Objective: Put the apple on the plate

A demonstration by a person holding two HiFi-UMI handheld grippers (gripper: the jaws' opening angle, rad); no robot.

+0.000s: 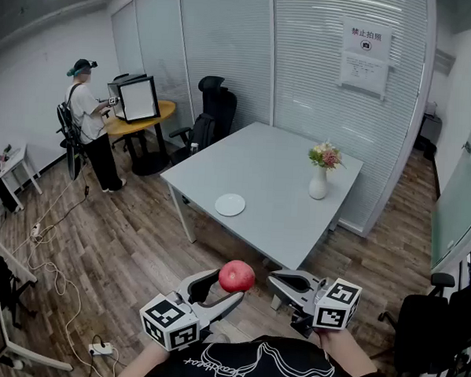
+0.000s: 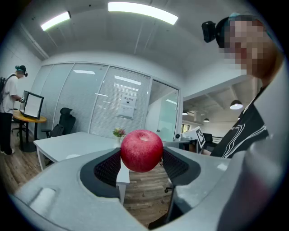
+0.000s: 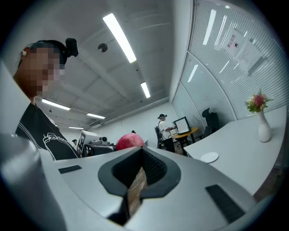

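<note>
A red apple (image 1: 236, 276) sits between the pads of my left gripper (image 1: 229, 287), which is shut on it and held in the air well short of the table's near edge. In the left gripper view the apple (image 2: 141, 150) fills the gap between both dark pads of that gripper (image 2: 141, 155). A small white plate (image 1: 230, 205) lies near the front left of the grey table (image 1: 276, 170). My right gripper (image 1: 272, 277) hovers just right of the apple, jaws together and holding nothing. In the right gripper view the apple (image 3: 130, 141) shows beyond that gripper (image 3: 137, 150), and the plate (image 3: 209, 157) lies on the table.
A white vase of flowers (image 1: 322, 174) stands at the table's right side. Black office chairs (image 1: 212, 112) sit behind its far left corner. A person (image 1: 89, 125) stands at a round wooden table with a monitor (image 1: 138, 100) at left. Cables (image 1: 46, 268) trail over the wooden floor.
</note>
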